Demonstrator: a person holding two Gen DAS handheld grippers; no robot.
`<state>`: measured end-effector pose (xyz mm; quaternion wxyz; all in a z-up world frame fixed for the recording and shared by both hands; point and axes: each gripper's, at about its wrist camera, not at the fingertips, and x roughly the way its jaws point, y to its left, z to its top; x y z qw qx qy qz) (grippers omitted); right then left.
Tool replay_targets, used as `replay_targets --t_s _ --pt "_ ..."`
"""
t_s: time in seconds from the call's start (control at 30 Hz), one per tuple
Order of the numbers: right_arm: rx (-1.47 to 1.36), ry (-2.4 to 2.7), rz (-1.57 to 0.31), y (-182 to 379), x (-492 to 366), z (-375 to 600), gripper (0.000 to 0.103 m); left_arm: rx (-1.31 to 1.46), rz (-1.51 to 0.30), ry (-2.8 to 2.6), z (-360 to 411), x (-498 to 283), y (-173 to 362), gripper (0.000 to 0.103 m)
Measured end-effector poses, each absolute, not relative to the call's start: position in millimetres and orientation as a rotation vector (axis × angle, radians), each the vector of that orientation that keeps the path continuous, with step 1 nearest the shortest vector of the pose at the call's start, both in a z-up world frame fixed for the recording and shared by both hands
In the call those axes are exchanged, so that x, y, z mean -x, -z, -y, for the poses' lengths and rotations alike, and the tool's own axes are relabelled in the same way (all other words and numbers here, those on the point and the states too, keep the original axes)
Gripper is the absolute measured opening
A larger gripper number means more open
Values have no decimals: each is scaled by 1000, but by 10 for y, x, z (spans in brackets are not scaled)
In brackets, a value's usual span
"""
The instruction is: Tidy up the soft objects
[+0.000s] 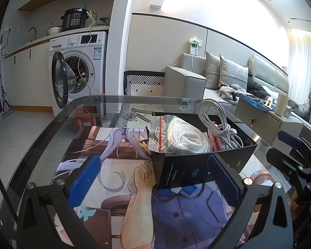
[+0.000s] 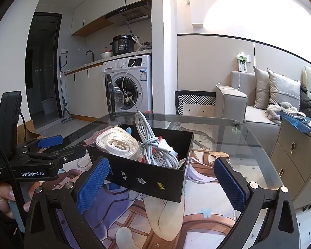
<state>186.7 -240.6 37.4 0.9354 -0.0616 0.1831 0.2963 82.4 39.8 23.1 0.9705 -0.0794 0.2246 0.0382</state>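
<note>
In the lower half of the left wrist view, the left gripper (image 1: pixel 153 178) stands released, its blue ribbed pads (image 1: pixel 84 181) spread wide above the printed cartoon desk mat (image 1: pixel 118 188) on the glass-topped table (image 1: pixel 51 128). Between and just beyond those pads sits the black open-topped cardboard box (image 1: pixel 197 170), which fills the centre of the frame. It holds a clear zip bag with a coil of white cord (image 1: pixel 182 137) and, to the right, a bundled grey-white cable (image 1: pixel 215 120) sticking up over the rim.

The right gripper (image 2: pixel 161 184) is likewise released, with nothing between its blue pads, and the box (image 2: pixel 147 178) lies close ahead of it at centre frame.

Only the right wrist view shows the left gripper from the side, at the left edge, with the person's hand (image 2: pixel 2 197) wrapped round its handle; the left view shows the right gripper (image 1: pixel 290 157) at its right edge.

Beyond the table, a white front-loading washing machine (image 1: pixel 78 66) stands with its door open at upper left, a black pressure cooker (image 1: pixel 74 19) on the counter above it. A grey fabric sofa with cushions (image 1: pixel 217 76) occupies the right.
</note>
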Motion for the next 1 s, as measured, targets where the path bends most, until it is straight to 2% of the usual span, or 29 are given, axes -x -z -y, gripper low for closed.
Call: replay_targets --t_s 1.0 --pt "126 -609 -380 -354 -1859 2391 102 111 -436 -95 -323 -770 -302 103"
